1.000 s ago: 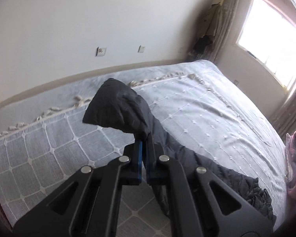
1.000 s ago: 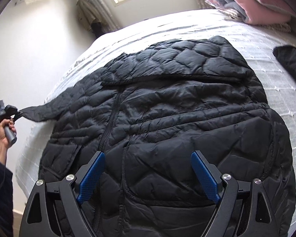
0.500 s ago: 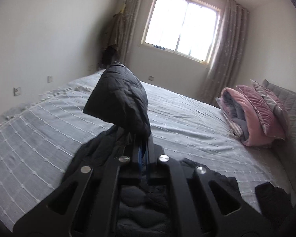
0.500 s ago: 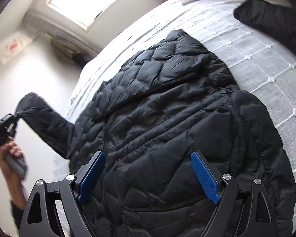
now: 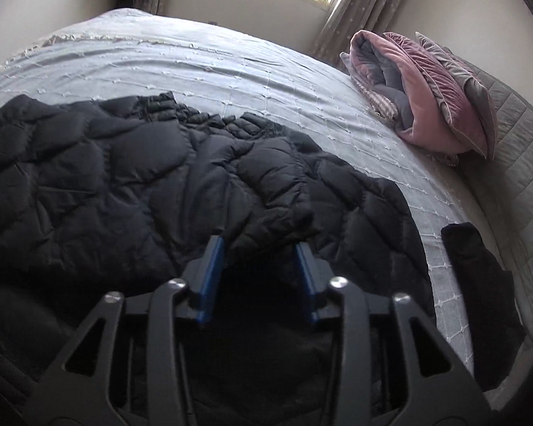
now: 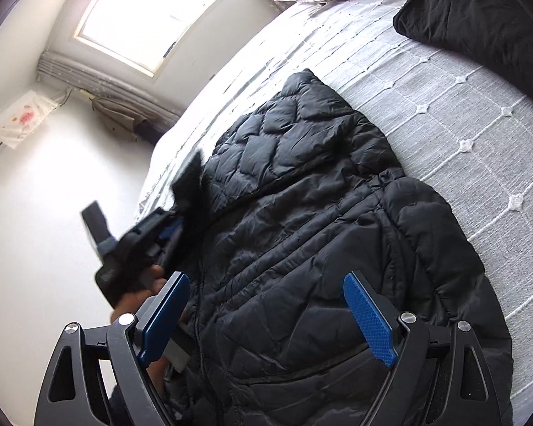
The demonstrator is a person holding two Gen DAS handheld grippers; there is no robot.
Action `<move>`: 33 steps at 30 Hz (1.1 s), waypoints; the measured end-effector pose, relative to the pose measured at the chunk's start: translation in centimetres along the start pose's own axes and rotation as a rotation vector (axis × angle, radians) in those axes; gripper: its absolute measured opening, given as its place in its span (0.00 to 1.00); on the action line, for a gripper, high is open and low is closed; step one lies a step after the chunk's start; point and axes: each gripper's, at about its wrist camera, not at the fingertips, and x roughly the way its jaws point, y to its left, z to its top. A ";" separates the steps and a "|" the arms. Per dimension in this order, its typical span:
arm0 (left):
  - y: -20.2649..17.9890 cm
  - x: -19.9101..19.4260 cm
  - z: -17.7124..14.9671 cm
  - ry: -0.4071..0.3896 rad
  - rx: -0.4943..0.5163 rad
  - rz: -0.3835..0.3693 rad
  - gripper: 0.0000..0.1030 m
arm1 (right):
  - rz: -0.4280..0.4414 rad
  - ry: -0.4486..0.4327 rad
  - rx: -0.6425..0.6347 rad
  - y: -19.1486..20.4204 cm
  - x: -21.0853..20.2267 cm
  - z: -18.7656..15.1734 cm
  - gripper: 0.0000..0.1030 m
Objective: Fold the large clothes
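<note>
A black quilted puffer jacket (image 5: pixel 106 184) lies spread on the bed, front up, also in the right wrist view (image 6: pixel 319 234). One sleeve (image 5: pixel 277 191) is folded across the jacket's body. My left gripper (image 5: pixel 259 248) is open with the sleeve cuff lying loose between and just beyond its blue pads. It shows blurred in the right wrist view (image 6: pixel 167 230), over the jacket's left edge. My right gripper (image 6: pixel 263 312) is wide open and empty above the jacket's lower front.
The grey bedspread (image 5: pixel 195 60) covers the bed. Folded pink and grey quilts and pillows (image 5: pixel 426 96) sit at the head. Another black garment (image 5: pixel 479 284) lies at the right, also seen in the right wrist view (image 6: pixel 479 25). A window (image 6: pixel 152 17) is beyond.
My left gripper carried the sleeve from out at the side up and over onto the jacket's body, then opened and let it go. My right gripper stayed open.
</note>
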 end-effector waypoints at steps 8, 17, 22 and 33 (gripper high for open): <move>2.5 -5.1 0.0 0.008 -0.024 0.035 0.52 | -0.024 0.004 -0.034 -0.2 0.2 0.3 0.87; 15.6 -21.6 -7.2 -0.057 -0.122 0.399 0.75 | -0.148 -0.015 -0.081 -0.7 0.9 0.5 0.87; 23.1 -29.8 -12.6 -0.059 -0.233 0.438 0.77 | -0.194 -0.025 -0.167 0.8 1.0 -0.2 0.87; 27.7 -34.0 -21.3 0.034 -0.261 0.312 0.77 | -0.186 -0.113 -0.072 -4.7 -7.1 -6.8 0.87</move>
